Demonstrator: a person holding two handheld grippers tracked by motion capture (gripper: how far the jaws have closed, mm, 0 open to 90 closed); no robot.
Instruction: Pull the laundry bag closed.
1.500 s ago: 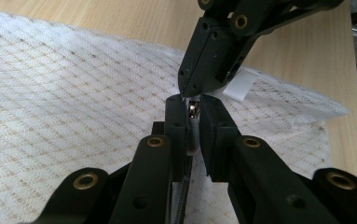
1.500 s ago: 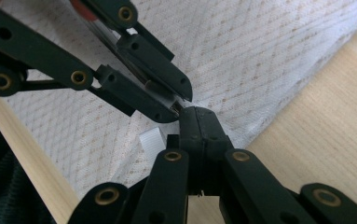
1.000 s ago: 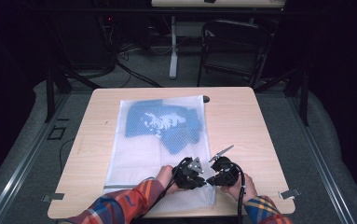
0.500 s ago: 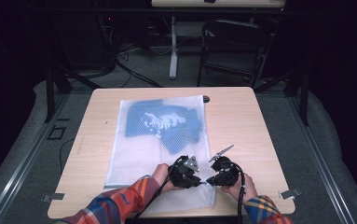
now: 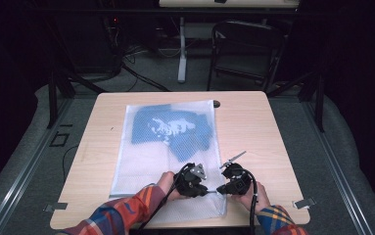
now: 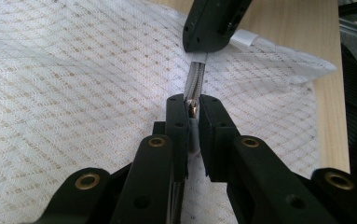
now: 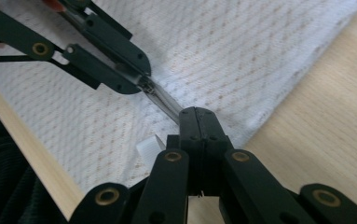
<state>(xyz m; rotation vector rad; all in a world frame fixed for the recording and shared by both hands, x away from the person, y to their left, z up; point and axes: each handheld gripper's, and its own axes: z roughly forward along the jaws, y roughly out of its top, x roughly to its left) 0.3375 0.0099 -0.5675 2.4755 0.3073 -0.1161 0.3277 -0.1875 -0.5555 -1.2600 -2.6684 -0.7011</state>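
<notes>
Mesh bag [image 5: 160, 156]: flat on your table [image 5: 253, 127], zipper [image 6: 195, 81] at the near right corner.
Left gripper [image 6: 192, 109]: you pinch the zipper pull.
Right gripper [image 7: 197, 122]: clamped on the zipper's end.

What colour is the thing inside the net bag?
Blue with white patches, seen through the white mesh bag; the high view shows it best.

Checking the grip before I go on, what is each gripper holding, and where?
Left gripper pinches the zipper slider; right gripper clamps the mesh bag's zipper end.
</notes>
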